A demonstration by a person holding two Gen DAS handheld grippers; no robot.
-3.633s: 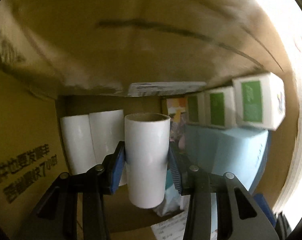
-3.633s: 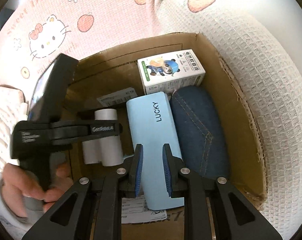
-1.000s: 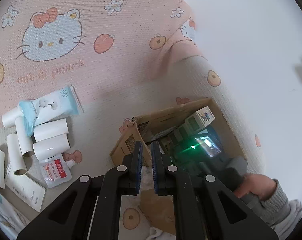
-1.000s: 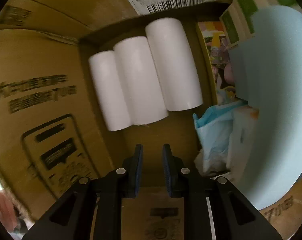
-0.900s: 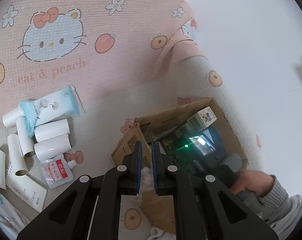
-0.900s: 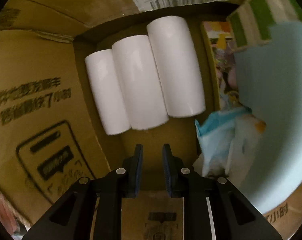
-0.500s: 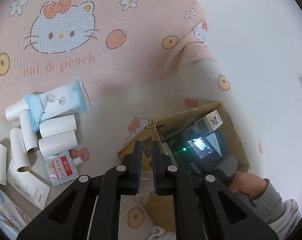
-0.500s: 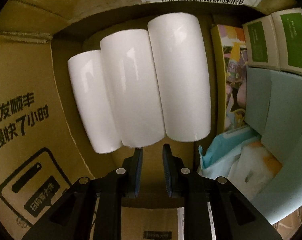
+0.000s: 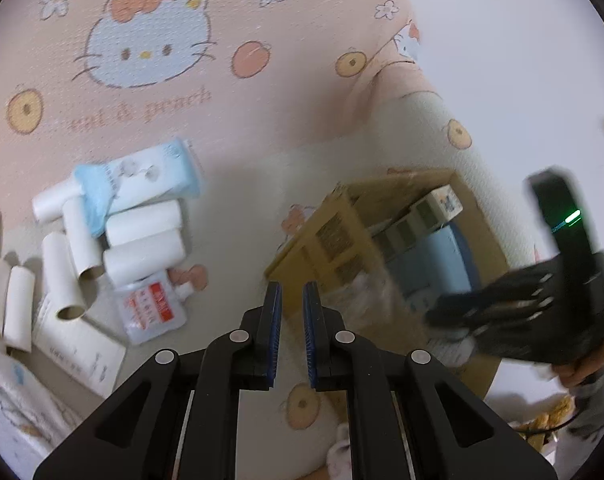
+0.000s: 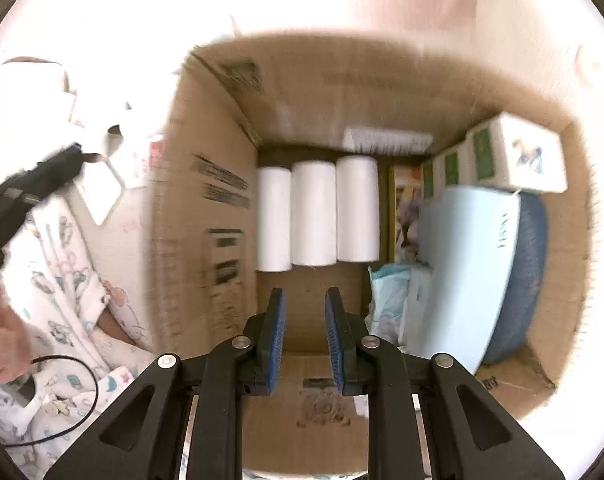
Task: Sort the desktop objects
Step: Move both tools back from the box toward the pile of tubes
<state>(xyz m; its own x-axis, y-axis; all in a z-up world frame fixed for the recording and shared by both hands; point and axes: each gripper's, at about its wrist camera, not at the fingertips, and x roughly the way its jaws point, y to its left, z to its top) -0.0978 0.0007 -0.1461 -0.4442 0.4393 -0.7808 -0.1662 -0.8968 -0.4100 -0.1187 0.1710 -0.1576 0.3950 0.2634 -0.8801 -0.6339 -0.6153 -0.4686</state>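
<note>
My left gripper [image 9: 291, 288] is shut and empty above the blanket, between the cardboard box [image 9: 333, 236] and a pile of white rolls [image 9: 142, 240] at the left. A blue tissue pack [image 9: 142, 180] and a red-labelled pouch [image 9: 152, 312] lie in that pile. My right gripper [image 10: 305, 294] is shut and empty above the open box [image 10: 206, 208]. Three white rolls [image 10: 315, 216] lie side by side on the box floor. Beside them are a light blue case [image 10: 469, 264], a denim case [image 10: 531, 280] and white-and-green cartons [image 10: 513, 156].
A pink cartoon-print blanket [image 9: 142, 48] covers the surface. A white card [image 9: 78, 356] and more tubes [image 9: 10, 296] lie at the far left. A person's hand [image 9: 581, 364] holds the blurred right tool over the box's right side. Patterned clothing [image 10: 62, 280] shows left of the box.
My right gripper has risen out of the box, so the three rolls look smaller and the whole box shows. My left gripper has drifted toward the pile of rolls.
</note>
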